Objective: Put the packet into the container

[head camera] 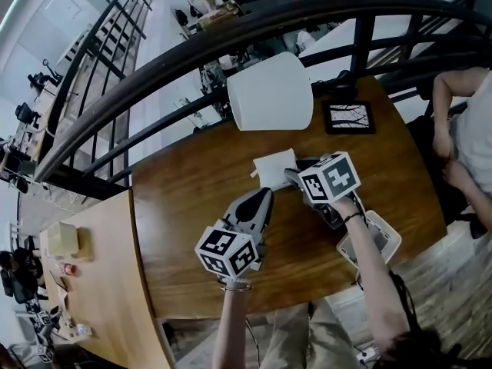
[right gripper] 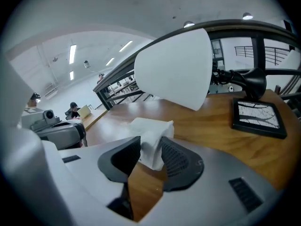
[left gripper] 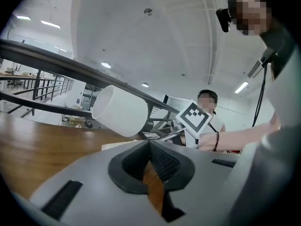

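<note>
A white paper packet [head camera: 275, 167] lies flat on the round wooden table [head camera: 192, 206]. Behind it a white cylindrical container [head camera: 269, 91] rests on its side. My right gripper [head camera: 290, 177] is at the packet's right edge. In the right gripper view the jaws [right gripper: 150, 147] stand apart with a corner of the packet [right gripper: 151, 134] between them, and the container [right gripper: 174, 67] lies just beyond. My left gripper [head camera: 265, 194] rests in front of the packet. Its pads meet with nothing between them [left gripper: 149, 144], and it faces the container [left gripper: 120, 111].
A black picture frame [head camera: 349, 117] lies to the right of the container. A dark curved railing [head camera: 231, 29] runs behind the table. A person [head camera: 465, 129] sits at the far right. A white device [head camera: 373, 241] is at the table's near right edge.
</note>
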Demonstrator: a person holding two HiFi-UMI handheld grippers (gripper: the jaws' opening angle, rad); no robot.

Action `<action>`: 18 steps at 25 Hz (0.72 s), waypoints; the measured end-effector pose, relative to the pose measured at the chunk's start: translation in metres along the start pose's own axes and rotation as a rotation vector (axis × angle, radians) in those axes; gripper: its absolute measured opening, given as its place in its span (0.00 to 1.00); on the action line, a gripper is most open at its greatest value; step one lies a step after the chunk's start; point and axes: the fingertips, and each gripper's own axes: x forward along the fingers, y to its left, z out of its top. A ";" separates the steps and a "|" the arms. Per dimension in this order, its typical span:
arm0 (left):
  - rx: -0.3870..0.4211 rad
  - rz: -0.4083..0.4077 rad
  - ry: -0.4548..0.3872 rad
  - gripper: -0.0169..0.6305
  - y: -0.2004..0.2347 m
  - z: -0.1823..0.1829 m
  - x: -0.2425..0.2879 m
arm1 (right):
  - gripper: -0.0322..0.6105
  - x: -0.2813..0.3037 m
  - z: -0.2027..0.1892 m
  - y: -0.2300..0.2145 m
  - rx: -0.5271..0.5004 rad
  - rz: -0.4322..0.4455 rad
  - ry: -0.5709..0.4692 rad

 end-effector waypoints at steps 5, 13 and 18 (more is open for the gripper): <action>-0.006 0.008 0.003 0.03 0.003 -0.006 0.001 | 0.26 0.008 -0.001 0.004 -0.005 0.027 0.013; -0.014 0.013 0.008 0.03 0.006 -0.011 0.001 | 0.15 0.008 0.006 0.016 -0.063 0.048 -0.005; -0.013 0.011 0.007 0.03 0.008 -0.009 -0.003 | 0.14 0.002 0.013 0.022 -0.065 0.056 -0.041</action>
